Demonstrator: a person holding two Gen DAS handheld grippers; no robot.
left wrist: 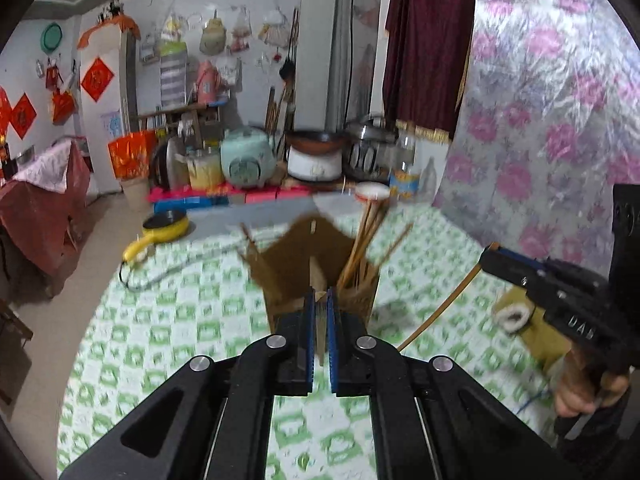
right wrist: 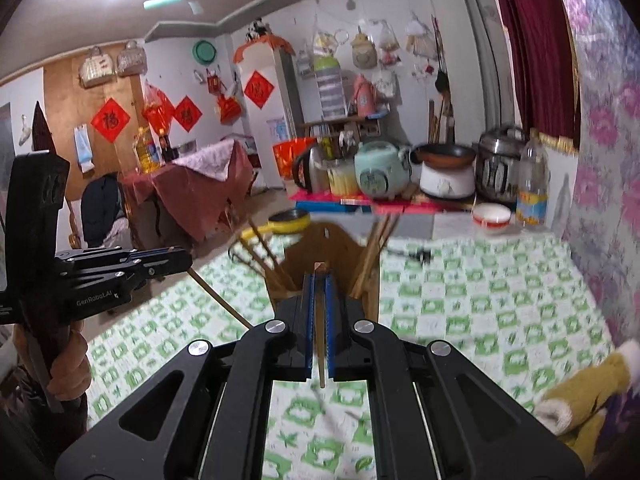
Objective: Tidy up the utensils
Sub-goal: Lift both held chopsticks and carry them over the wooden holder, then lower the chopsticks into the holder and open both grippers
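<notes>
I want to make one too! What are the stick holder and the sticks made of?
The holder looks like wood or bamboo: flat, matte brown panels. The chopsticks look like bamboo, thin, pale tan and unpainted. Motion blur hides the grain, so either could differ.

On the counter [right wrist: 480,300] ahead of us stands the utensil holder [right wrist: 324,256], with chopsticks [left wrist: 362,240] upright in its right compartment and more leaning in its left. Behind it we see a bowl [right wrist: 491,216] and a bottle [right wrist: 531,184] to the right, a pan [left wrist: 166,226] to the left. A glove [right wrist: 588,392] lies at our near right.
</notes>
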